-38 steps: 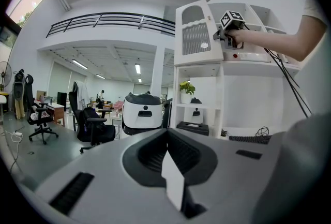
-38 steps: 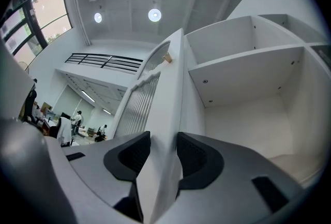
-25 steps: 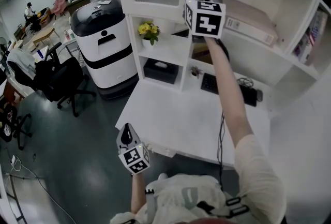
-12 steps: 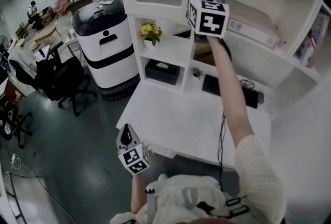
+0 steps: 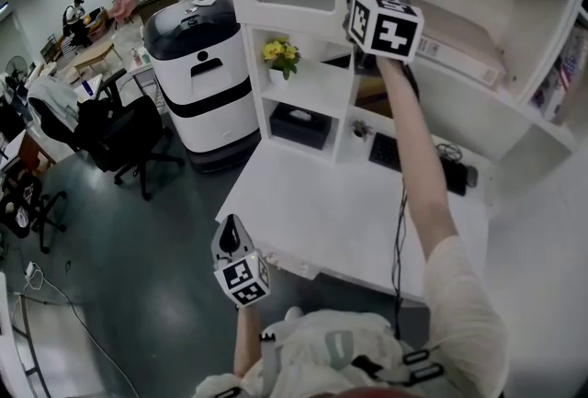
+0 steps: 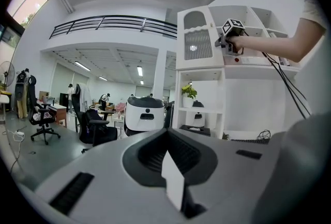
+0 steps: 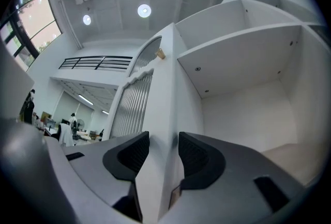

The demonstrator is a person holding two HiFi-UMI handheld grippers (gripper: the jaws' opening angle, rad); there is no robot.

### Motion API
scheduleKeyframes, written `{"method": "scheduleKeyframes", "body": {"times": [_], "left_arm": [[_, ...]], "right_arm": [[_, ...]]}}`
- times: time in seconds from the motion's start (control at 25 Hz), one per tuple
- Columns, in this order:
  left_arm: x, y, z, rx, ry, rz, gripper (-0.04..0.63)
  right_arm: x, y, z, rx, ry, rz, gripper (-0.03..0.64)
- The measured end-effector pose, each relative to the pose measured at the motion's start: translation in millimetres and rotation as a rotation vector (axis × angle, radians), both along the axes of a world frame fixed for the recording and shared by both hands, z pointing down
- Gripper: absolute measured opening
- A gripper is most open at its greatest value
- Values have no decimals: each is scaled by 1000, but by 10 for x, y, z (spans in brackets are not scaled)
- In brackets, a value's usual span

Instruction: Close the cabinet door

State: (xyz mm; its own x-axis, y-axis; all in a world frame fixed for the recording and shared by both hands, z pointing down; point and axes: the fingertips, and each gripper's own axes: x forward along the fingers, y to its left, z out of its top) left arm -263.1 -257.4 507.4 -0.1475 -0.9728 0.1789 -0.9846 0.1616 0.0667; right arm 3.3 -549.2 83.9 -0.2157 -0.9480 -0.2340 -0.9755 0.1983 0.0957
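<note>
Overhead, right gripper clamped the cabinet door edge; left gripper hung closed, empty, off the bench's near-left corner.

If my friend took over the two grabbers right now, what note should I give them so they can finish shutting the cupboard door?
Right gripper: raised high, jaws clamped on the free edge of the cabinet door.
Left gripper: held low in front of the desk, shut, holding nothing.
Done: the door is gripped.
Left: the door does not look fully closed, and the shelf compartment beside it is open. Probably swing the door home, then let go.
</note>
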Motion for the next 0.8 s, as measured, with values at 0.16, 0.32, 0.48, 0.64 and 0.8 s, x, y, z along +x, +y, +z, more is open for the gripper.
{"method": "scheduleKeyframes", "body": {"times": [0.16,0.32,0.48,0.64,0.8], "left_arm": [[-63,114,-94,17,-1,-27,5],[-110,225,-100,12,-10,-51,5],[-153,319,-192,19,-28,-77,5],[-179,476,-351,44,-49,-102,5],[-149,617,-522,81,-59,-114,5]], "right_arm": [[6,105,-50,-10,58,28,161],[-65,485,-7,71,71,-5,161],[-355,1113,104,188,117,-133,161],[-604,1593,258,225,122,-267,161],[-654,1931,369,256,50,-356,160]]}}
